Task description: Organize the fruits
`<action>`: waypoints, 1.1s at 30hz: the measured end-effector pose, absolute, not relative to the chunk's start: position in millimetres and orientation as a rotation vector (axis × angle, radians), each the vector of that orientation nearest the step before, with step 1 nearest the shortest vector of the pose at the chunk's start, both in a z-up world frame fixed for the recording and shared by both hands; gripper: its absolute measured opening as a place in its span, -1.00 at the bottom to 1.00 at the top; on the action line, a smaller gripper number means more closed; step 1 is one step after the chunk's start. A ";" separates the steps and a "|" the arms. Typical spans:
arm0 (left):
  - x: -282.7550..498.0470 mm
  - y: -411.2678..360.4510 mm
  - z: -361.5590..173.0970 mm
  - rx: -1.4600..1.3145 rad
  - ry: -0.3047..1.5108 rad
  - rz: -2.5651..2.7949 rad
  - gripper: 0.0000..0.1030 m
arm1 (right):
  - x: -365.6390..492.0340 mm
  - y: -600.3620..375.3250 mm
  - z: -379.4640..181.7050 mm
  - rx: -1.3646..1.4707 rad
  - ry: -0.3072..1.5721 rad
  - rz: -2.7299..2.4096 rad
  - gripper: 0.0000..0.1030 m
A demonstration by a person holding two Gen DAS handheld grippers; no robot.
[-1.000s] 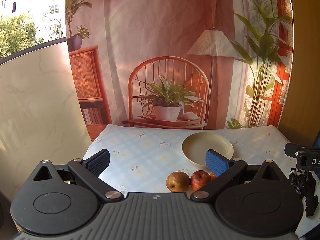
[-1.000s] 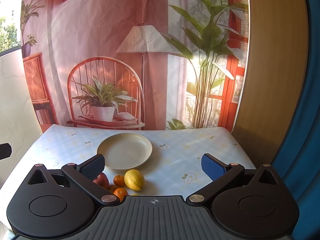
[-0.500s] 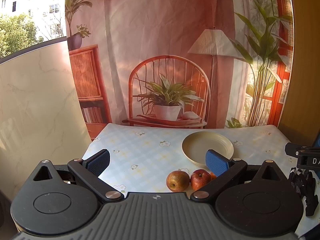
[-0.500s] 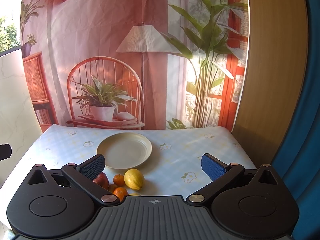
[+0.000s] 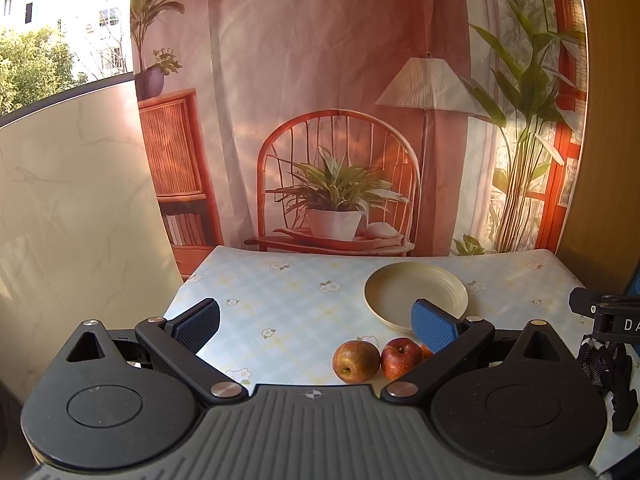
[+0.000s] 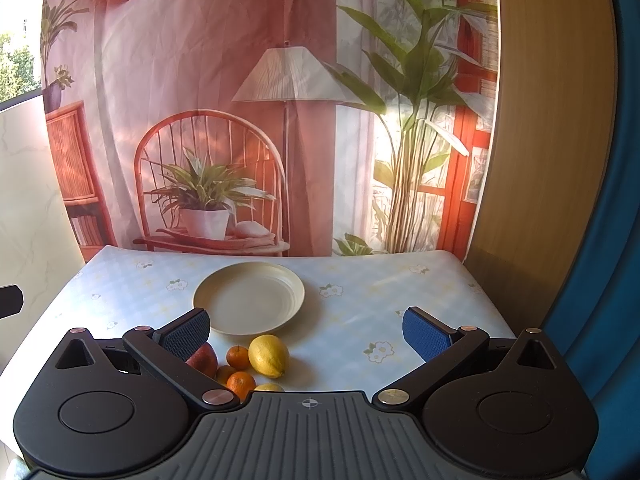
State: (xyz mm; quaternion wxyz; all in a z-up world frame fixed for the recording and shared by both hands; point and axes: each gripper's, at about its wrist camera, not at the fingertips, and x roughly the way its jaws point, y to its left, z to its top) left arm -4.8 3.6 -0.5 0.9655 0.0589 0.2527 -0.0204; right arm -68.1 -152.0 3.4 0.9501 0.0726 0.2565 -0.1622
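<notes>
Bare plate [image 6: 249, 298], fruit [image 6: 268, 356] beside it; left tool [image 5: 316, 322], right tool [image 6: 306, 328] agape

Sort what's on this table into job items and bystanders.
Job: plate, empty; two apples; lemon; small oranges; both open grippers.

Bystanders: black glove at the table's right edge; printed backdrop.

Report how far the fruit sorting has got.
Nothing looks done: the plate holds no fruit. Nothing is in hand: the left gripper and right gripper both hang with jaws open and nothing between them. Left to do: two apples, a lemon and the oranges lie on the tablecloth in front of the plate.
</notes>
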 end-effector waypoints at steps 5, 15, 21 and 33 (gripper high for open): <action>-1.8 3.0 -6.1 0.125 0.520 -0.028 1.00 | -65.5 -140.7 -15.3 0.146 0.536 -0.329 1.00; 16.0 10.6 -27.4 0.126 0.561 0.019 1.00 | -56.7 -144.6 -38.7 0.179 0.535 -0.309 1.00; 25.2 13.9 -48.8 0.104 0.572 -0.015 0.96 | -67.2 -148.2 -71.6 0.161 0.382 -0.323 1.00; 40.1 23.0 -75.0 0.068 0.567 -0.054 0.93 | -53.4 -145.3 -102.4 0.158 0.416 -0.269 1.00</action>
